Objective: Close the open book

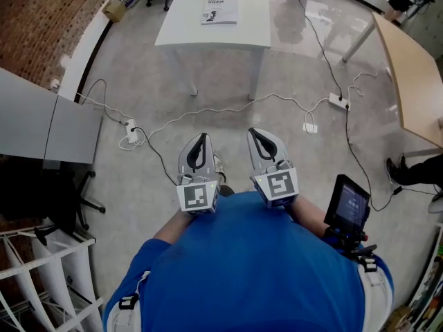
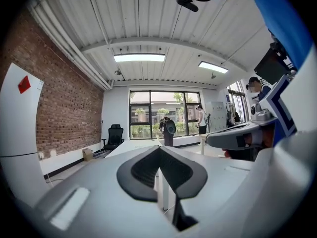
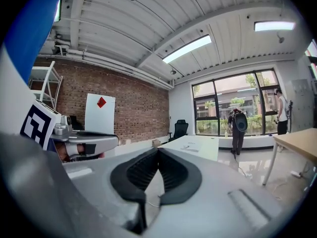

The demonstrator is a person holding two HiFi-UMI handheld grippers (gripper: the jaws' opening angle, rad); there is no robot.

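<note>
**Grippers closed and empty, the book (image 1: pixel 219 10) on the far table (image 1: pixel 183 30)**

The left gripper (image 1: pixel 199 146) and the right gripper (image 1: pixel 265 142) were side by side before the person (image 1: pixel 256 268), each with jaws together and nothing between them. The book lay flat on the white table, well apart from both. A cardboard box (image 1: pixel 113 10) stood by the wall (image 1: pixel 41 19); its inside was not visible.

The worktop (image 1: pixel 187 26) is white; the book (image 1: pixel 220 10) on it is white with dark print. Left of the worktop, a red-brown brick wall (image 1: pixel 41 19); beneath it, a glossy grey floor (image 1: pixel 138 75).
</note>
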